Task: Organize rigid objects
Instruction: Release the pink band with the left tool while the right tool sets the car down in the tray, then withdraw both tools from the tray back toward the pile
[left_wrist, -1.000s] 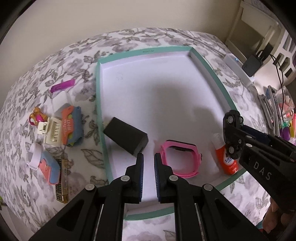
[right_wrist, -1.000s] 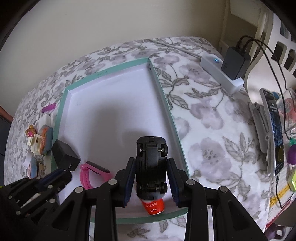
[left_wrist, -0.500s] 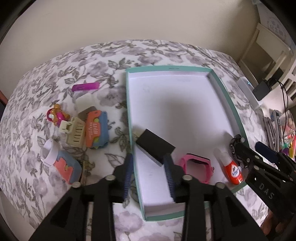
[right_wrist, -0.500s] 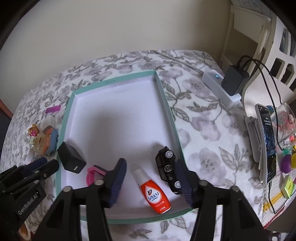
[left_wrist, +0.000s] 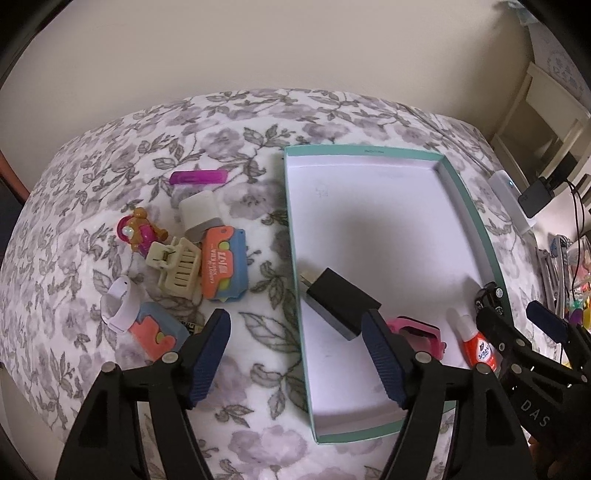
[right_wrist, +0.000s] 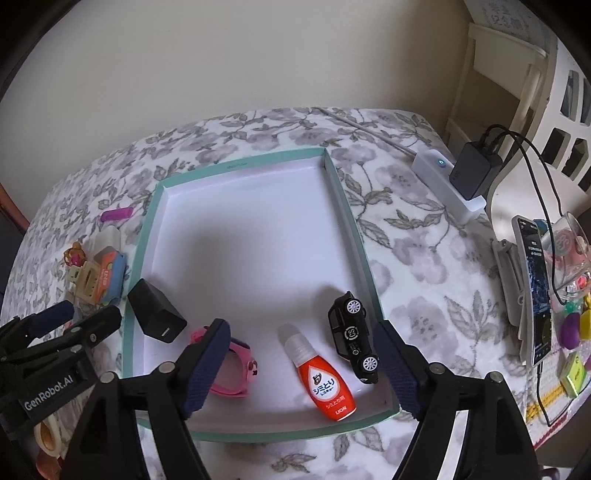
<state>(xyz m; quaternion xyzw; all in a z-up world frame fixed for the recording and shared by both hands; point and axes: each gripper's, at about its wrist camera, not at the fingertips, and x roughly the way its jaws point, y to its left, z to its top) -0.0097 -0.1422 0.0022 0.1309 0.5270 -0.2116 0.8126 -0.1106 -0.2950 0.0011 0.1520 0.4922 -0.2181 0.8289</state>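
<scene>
Left wrist: left gripper (left_wrist: 295, 354) hanging released, jaws having just been spreading, empty; cream plastic claw clip (left_wrist: 177, 266) lying outside teal-rimmed white cardboard tray (left_wrist: 476, 221).

Right wrist: right gripper (right_wrist: 301, 363) released likewise, empty; glossy black toy car (right_wrist: 352, 338) resting inside tray; seeming light, stiff, slippery, best pinched across its flanks.

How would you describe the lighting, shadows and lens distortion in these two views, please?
Left wrist view: strong fisheye bend with black corners, soft dim light, a broad grey shadow on the tray floor. Right wrist view: same curvature, brighter toward the right; the toy car and orange bottle stay sharp, no strong glare.
</scene>
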